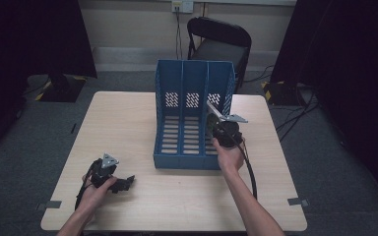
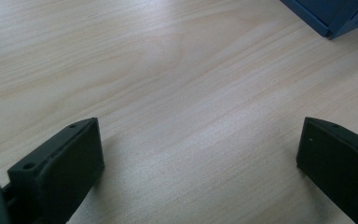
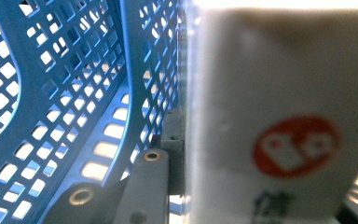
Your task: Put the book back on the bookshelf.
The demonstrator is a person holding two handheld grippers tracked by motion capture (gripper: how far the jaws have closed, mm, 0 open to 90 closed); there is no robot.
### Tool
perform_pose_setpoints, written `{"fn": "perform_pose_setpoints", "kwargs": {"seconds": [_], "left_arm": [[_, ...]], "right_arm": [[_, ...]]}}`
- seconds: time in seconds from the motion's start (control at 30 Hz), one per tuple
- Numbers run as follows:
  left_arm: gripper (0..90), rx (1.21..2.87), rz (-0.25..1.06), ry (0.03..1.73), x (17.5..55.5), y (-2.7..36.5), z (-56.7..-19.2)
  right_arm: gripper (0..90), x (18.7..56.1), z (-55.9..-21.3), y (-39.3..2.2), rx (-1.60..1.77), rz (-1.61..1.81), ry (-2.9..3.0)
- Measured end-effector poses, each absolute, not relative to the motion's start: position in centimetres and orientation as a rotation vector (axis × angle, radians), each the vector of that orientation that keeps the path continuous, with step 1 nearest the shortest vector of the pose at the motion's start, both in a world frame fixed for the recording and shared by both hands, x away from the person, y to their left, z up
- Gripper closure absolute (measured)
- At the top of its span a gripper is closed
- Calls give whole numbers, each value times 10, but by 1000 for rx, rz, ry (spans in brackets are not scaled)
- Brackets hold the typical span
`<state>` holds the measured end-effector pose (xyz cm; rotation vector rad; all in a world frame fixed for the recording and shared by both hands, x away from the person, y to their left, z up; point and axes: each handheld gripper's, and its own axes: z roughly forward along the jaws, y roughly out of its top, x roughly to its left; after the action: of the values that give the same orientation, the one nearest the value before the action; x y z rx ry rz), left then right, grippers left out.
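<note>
At centre right of the high view, the right tongs (image 1: 211, 109) hold a flat white packet (image 3: 279, 116), clamped edge-on between closed jaws, at the right-hand compartment of the blue file rack (image 1: 170, 123). The right gripper view shows the packet, marked with a red round logo (image 3: 296, 145), standing upright just beside the rack's perforated divider (image 3: 140, 70); whether they touch cannot be told. At lower left of the high view, the left tongs (image 1: 123, 183) rest on the wooden surface (image 1: 128, 123), jaws wide and empty, well apart from the rack. Judged step: slotting the packet into the compartment. Doing it well probably means keeping the packet vertical, parallel to the divider, lowering it until its bottom edge seats, then releasing.
</note>
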<state>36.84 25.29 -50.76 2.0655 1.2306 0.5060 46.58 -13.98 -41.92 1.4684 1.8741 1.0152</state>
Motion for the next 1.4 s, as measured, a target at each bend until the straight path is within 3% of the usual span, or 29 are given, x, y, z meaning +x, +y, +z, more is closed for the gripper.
{"fn": "perform_pose_setpoints", "kwargs": {"seconds": [0.93, 1.4], "left_arm": [[0, 2069, 502, 1219, 368, 252, -508], [0, 2069, 502, 1219, 368, 252, -508]], "right_arm": [[733, 439, -435, -152, 1461, 1075, 1897], [647, 429, -437, -158, 1399, 1194, 1845]]}}
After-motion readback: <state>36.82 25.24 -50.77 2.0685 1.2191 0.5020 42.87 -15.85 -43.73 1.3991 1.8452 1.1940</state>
